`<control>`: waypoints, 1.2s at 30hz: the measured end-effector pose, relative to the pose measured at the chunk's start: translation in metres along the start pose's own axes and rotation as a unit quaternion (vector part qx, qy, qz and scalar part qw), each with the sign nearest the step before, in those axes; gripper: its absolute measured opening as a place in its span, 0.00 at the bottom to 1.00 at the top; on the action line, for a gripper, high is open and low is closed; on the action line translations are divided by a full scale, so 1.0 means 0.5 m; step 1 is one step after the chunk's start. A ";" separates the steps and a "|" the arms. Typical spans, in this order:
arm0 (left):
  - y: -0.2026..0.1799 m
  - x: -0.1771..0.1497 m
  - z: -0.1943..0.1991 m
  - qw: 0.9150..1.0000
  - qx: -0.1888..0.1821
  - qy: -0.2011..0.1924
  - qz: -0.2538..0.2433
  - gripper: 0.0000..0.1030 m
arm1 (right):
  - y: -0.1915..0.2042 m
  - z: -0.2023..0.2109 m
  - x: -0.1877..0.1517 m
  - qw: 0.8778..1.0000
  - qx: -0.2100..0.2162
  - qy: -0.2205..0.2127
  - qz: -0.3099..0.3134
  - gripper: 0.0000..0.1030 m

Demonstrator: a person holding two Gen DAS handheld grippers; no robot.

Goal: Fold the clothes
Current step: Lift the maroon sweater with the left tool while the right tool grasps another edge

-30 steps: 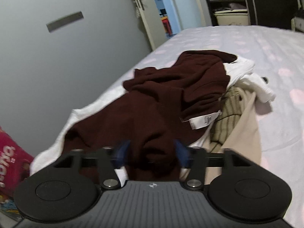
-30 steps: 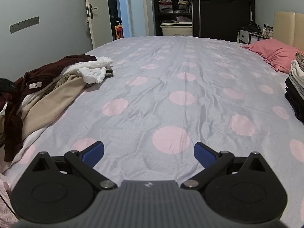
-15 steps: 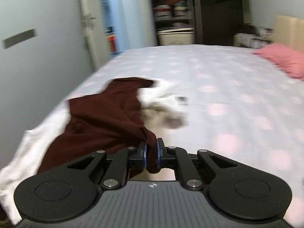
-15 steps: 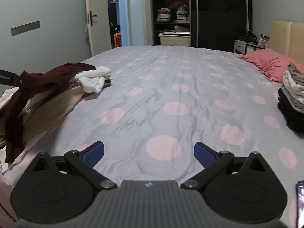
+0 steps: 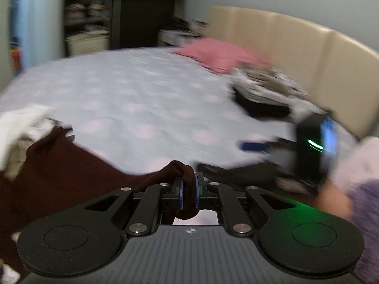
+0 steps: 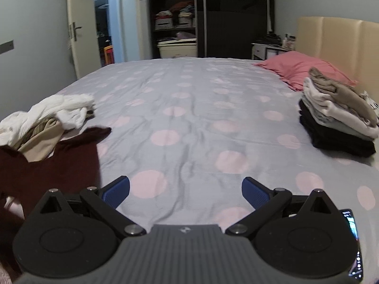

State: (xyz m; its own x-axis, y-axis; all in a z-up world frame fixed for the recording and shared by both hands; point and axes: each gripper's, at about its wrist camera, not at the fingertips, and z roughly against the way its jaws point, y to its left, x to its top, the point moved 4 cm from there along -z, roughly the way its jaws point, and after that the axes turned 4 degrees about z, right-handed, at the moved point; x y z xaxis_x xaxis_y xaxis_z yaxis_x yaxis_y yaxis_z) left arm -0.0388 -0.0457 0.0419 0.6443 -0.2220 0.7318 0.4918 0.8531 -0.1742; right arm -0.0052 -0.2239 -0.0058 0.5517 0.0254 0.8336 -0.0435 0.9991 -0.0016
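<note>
My left gripper (image 5: 188, 193) is shut on a fold of the dark maroon garment (image 5: 59, 172), which trails off to the left across the bed; it also shows in the right wrist view (image 6: 47, 165). My right gripper (image 6: 186, 188) is open and empty above the spotted bedsheet (image 6: 189, 123); it appears blurred in the left wrist view (image 5: 255, 146). A pile of unfolded white and beige clothes (image 6: 47, 120) lies at the left. A stack of folded clothes (image 6: 336, 120) sits at the right, also in the left wrist view (image 5: 263, 97).
A pink pillow (image 6: 300, 68) lies against the beige headboard (image 6: 336, 42). A dark wardrobe (image 6: 213, 23) and an open door (image 6: 78, 30) stand beyond the bed. The left wrist view is motion-blurred.
My left gripper closed on the maroon garment and swung right, pulling it off the pile and out across the bed. My right gripper stayed open and rose slightly.
</note>
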 end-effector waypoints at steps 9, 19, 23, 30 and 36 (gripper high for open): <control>-0.013 -0.110 -0.041 0.996 0.012 0.084 -0.028 0.33 | 0.032 0.012 -0.037 0.997 0.070 0.017 0.019 0.97; 0.092 -0.132 -0.003 0.988 0.105 0.095 -0.054 0.45 | 0.124 0.013 -0.109 0.973 0.196 0.103 0.069 0.81; 0.096 -0.154 -0.029 0.979 0.123 0.107 -0.121 0.44 | 0.152 0.021 -0.144 0.962 0.213 0.134 0.107 0.65; 0.052 -0.181 -0.077 0.977 0.087 0.108 -0.162 0.44 | 0.130 0.006 -0.193 0.954 0.181 0.191 0.142 0.32; 0.025 -0.201 -0.093 0.976 0.059 0.109 -0.180 0.44 | 0.112 0.001 -0.156 0.957 0.200 0.178 0.113 0.13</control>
State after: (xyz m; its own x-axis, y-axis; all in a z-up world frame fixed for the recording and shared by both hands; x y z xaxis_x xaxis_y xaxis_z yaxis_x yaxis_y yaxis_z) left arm -0.0699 -0.0348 -0.0645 0.5582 -0.6007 0.5723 0.6466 0.7472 0.1536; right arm -0.0510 -0.1700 -0.0706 0.7366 0.3207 0.5955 -0.4713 0.8749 0.1118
